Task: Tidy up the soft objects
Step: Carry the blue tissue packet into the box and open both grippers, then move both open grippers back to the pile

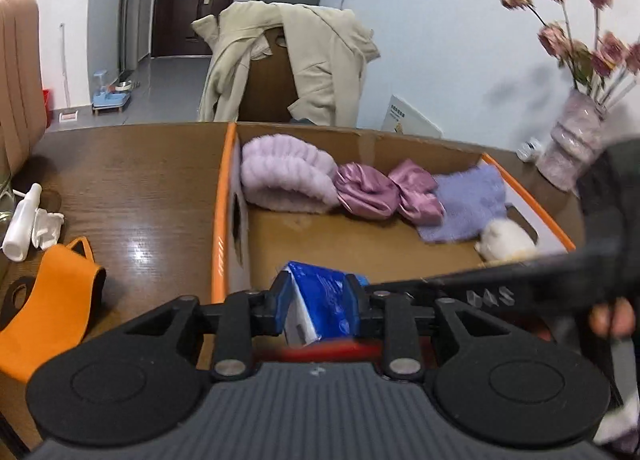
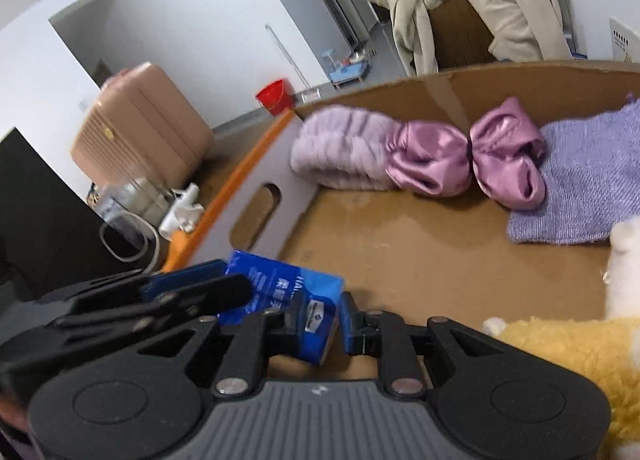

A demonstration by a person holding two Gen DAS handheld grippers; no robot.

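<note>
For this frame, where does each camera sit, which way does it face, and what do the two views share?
Left wrist: sits on the left gripper, facing across the cardboard box toward the coat-draped chair; its fingers clamp the blue tissue pack; the right gripper's black body and a fingertip show at right.
Right wrist: sits on the right gripper, facing into the box from its near right, angled leftward; the left gripper shows at left.
Shared: tissue pack, lilac fuzzy headband, satin bow, purple cloth.
</note>
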